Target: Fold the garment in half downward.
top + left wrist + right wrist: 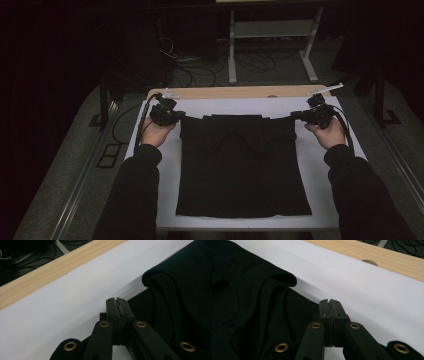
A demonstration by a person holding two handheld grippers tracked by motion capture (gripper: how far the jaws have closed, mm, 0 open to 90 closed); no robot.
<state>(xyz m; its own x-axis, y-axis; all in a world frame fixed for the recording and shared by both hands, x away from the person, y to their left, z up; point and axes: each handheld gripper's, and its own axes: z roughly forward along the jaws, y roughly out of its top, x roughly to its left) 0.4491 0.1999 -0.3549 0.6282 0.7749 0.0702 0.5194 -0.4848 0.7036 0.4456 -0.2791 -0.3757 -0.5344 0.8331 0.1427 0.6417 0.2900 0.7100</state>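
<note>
A black garment (242,170) lies folded on the white table cover (320,195), with a folded-over band along its far edge. My left gripper (176,116) is at the garment's far left corner and is shut, with black cloth (180,290) running into its closed jaws. In the left gripper view the tips (117,300) meet over the white cover. My right gripper (298,116) is at the far right corner, shut as well, and a thin strip of cloth stretches to it. In the right gripper view its tips (329,301) pinch the garment's edge (249,302).
A bare wooden strip (235,92) runs along the table's far edge, with a small notch (369,262) in it. Beyond the table stand a white metal frame (270,30) and loose cables (200,70) on the floor. The person's dark sleeves come in at the bottom corners.
</note>
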